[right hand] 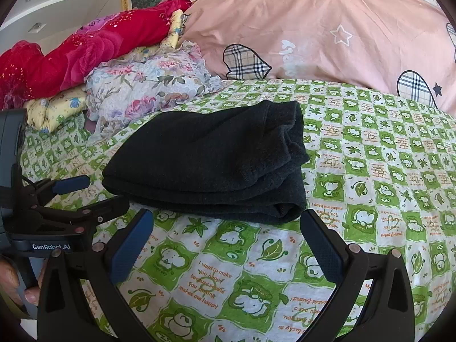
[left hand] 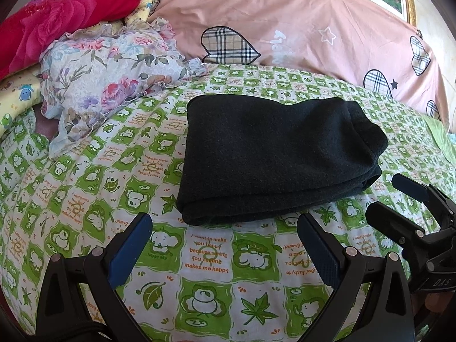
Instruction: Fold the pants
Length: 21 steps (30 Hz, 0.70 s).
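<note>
Black pants [left hand: 273, 156], folded in a stack, mid-bed on green frog-print sheet [left hand: 205, 256] reading "I want to make you happy". Left gripper [left hand: 225, 245], marked "GenRobot.AI", and right gripper [right hand: 228, 239]: both spread, empty, just short of the pants.

- Bedsheet [left hand: 209, 253]: orange print "I want to make you happy because seeing you smiling makes me happy" (repeats across squares).
- Left gripper [right hand: 71, 196] body: "GenRobot.AI".
- Right gripper [left hand: 399, 196]: "DAS".

Bright, even daylight, soft shadows, sharp focus throughout, strong fisheye bending and dark vignette at corners, no glare.
</note>
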Available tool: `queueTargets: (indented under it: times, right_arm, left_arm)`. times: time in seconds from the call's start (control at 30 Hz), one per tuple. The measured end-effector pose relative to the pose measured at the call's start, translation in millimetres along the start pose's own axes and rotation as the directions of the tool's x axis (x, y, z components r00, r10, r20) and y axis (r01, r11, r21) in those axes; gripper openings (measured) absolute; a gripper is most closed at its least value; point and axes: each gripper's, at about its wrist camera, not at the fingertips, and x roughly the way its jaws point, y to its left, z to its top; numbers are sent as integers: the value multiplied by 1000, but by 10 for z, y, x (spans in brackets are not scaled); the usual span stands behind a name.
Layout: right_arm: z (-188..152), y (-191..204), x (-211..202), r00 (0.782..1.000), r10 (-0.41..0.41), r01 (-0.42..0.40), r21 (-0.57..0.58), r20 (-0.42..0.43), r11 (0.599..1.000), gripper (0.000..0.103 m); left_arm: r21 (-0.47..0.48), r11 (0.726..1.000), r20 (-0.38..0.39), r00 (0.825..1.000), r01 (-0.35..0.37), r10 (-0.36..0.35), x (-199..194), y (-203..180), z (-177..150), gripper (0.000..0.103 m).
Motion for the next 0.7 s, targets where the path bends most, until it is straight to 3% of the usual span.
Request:
queueTargets:
  times: [0.27, 0.7]
  right_arm:
    - [109, 30, -75, 999, 18, -19, 5, 45, 1000, 102]
    - [283, 77, -13, 1000, 12, -11, -22, 23, 1000, 102]
  left_arm:
    - [-5, 1000, 2, 1000, -12, 12, -55, 15, 71, 102]
    - [-12, 1000, 8, 1000, -14, 14, -115, 79, 300, 100]
